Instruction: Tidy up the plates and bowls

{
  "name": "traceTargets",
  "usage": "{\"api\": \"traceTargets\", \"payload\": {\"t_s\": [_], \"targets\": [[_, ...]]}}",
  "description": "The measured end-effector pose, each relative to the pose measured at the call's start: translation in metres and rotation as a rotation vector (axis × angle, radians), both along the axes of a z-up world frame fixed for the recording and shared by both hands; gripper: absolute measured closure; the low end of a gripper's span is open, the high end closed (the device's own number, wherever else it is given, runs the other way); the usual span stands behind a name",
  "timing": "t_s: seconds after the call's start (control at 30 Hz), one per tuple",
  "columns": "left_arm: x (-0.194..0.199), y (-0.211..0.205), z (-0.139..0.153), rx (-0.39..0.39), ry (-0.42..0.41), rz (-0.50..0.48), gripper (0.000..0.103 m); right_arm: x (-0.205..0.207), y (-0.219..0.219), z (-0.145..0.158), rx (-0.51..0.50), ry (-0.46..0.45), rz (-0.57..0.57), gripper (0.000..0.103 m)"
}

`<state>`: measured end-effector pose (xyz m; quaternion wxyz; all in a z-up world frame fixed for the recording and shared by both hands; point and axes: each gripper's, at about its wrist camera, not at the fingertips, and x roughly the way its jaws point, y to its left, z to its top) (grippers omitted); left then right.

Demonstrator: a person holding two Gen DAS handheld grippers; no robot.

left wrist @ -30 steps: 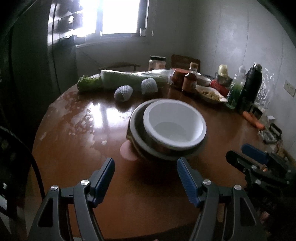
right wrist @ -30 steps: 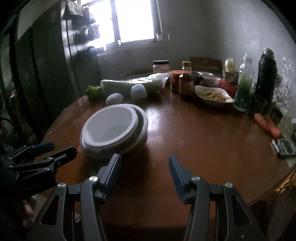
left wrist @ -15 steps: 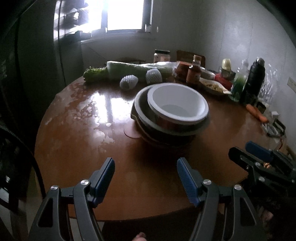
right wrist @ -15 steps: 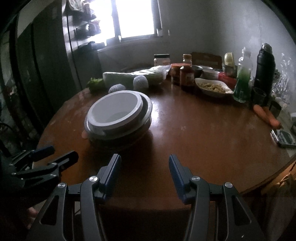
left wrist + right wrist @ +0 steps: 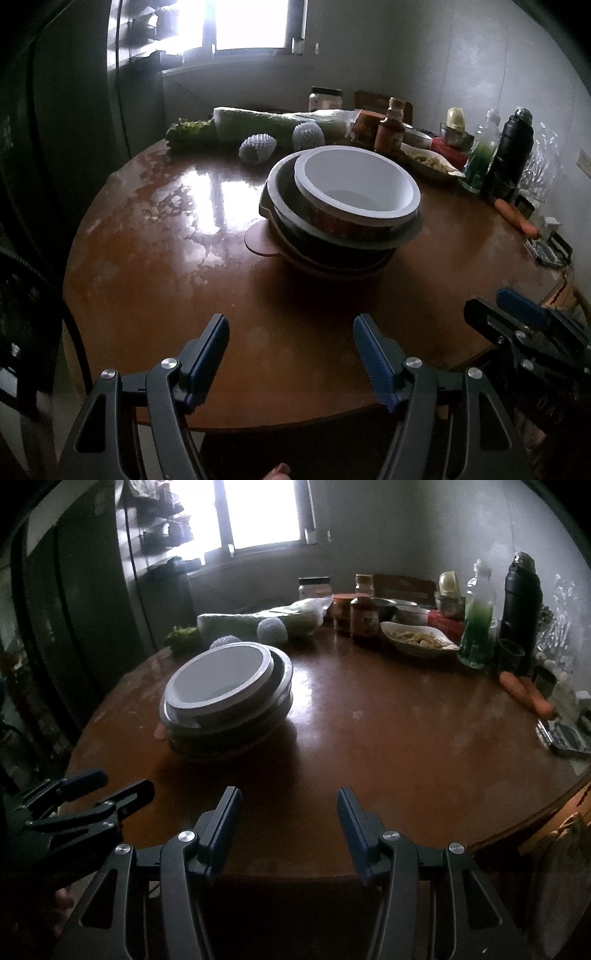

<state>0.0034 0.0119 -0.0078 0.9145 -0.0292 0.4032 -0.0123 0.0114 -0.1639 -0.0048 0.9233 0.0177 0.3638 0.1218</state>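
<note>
Both your grippers hang empty over the near edge of the round table (image 5: 155,258): left gripper (image 5: 291,350) and right gripper (image 5: 289,825) each with jaws apart. Your white bowl (image 5: 356,186) sits nested atop the stacked dishes (image 5: 225,720), well ahead of them.

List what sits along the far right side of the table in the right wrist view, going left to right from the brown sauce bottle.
Brown sauce bottle → white dish of food → clear bottle with green liquid → black flask → carrots nearer the table edge.
</note>
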Motion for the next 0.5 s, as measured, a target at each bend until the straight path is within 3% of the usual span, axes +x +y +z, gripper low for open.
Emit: {"api": "traceTargets", "payload": {"t_s": [0.5], "targets": [[0.002, -0.0018, -0.0026, 0.012, 0.012, 0.0, 0.034, -0.0007, 0.0015, -0.0031, 0.0, 0.007, 0.007, 0.048]]}}
